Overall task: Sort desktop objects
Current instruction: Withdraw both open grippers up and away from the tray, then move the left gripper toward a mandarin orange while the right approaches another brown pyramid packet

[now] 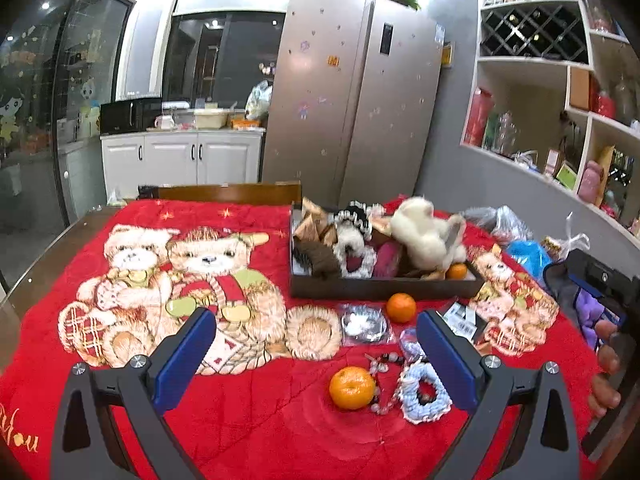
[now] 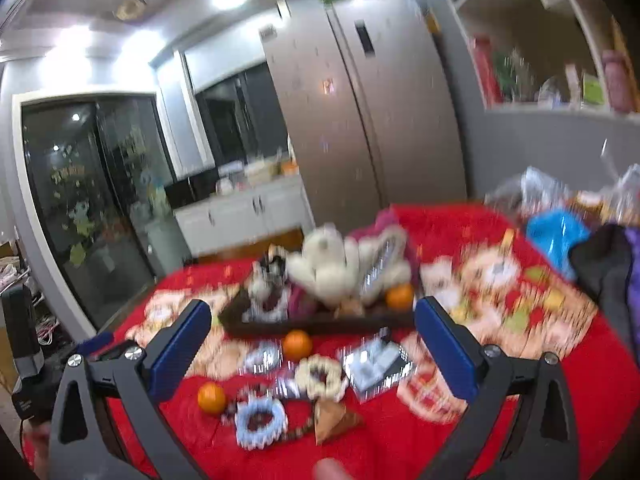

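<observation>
Both grippers empty, jaws wide apart on each: left gripper (image 1: 316, 344) hangs over the red blanket (image 1: 256, 420), right gripper (image 2: 312, 344) likewise, its view motion-blurred. Things I need to sort lie loose in front of the dark tray (image 1: 384, 289): near orange (image 1: 352, 387) just beside a blue scrunchie (image 1: 420, 394), a bead string (image 1: 378, 364) between them, a second orange (image 1: 401, 307) by the tray's front wall, a clear packet (image 1: 363, 323) next to it. Right view also shows a cream scrunchie (image 2: 321, 376), a brown triangular pouch (image 2: 334, 420) and a blurred silvery packet (image 2: 378, 364). Handling, my guess: oranges are firm, round, likely to roll, so I'd pinch across the middle with modest squeeze. Scrunchies are soft, light, no damage risk; grab one side of the ring. Beads are slippery and dangly, take a bunch, not one bead. Packets thin and crinkly, need an edge pinch. Tray already crowded: white plush toy (image 1: 424, 236), black-and-white scrunchie (image 1: 354, 236), brown folded pieces, something maroon, one orange (image 1: 457, 271) in the front right corner. Little free room, so placing calls for care. Plastic bags (image 1: 524, 254) sit beyond the tray on the right, contents unreadable.
</observation>
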`<state>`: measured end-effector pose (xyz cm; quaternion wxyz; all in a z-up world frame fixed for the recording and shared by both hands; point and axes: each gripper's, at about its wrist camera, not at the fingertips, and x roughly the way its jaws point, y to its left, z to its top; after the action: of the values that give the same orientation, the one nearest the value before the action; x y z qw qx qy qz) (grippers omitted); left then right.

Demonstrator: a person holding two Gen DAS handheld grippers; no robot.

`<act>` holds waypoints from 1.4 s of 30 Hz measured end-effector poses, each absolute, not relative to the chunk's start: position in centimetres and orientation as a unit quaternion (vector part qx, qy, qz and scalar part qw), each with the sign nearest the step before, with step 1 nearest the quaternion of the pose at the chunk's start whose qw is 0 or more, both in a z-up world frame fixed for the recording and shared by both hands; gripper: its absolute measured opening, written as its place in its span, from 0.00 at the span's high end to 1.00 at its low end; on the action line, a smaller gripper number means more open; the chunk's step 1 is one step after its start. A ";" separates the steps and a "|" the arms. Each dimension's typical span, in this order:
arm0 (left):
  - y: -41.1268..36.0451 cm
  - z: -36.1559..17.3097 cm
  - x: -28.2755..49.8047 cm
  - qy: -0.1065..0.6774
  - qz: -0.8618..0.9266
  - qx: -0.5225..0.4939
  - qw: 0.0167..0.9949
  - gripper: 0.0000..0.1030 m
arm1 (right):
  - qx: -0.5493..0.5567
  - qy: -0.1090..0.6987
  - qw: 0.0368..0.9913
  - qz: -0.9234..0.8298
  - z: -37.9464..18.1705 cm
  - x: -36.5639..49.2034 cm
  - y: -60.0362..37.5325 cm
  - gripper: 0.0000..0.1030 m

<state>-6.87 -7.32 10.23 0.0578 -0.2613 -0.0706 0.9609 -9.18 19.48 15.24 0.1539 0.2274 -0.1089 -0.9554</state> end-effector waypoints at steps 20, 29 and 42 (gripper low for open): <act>-5.5 7.0 -8.3 -0.052 0.946 -0.308 0.092 0.01 | 0.278 -0.167 0.209 -0.923 11.0 -11.4 19.8 0.00; -7.5 6.0 -9.1 -0.156 0.917 -0.336 0.145 0.01 | 0.297 -0.136 0.174 -0.929 9.9 -11.8 18.8 0.00; -8.3 5.6 -9.3 -0.156 0.921 -0.341 0.106 0.01 | 0.301 -0.136 0.174 -0.928 9.8 -11.8 19.0 0.00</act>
<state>-9.31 -8.30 5.56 0.1060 -0.3406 -0.1559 0.9211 -11.76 18.97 9.82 0.1742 0.3013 -0.1359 -0.9276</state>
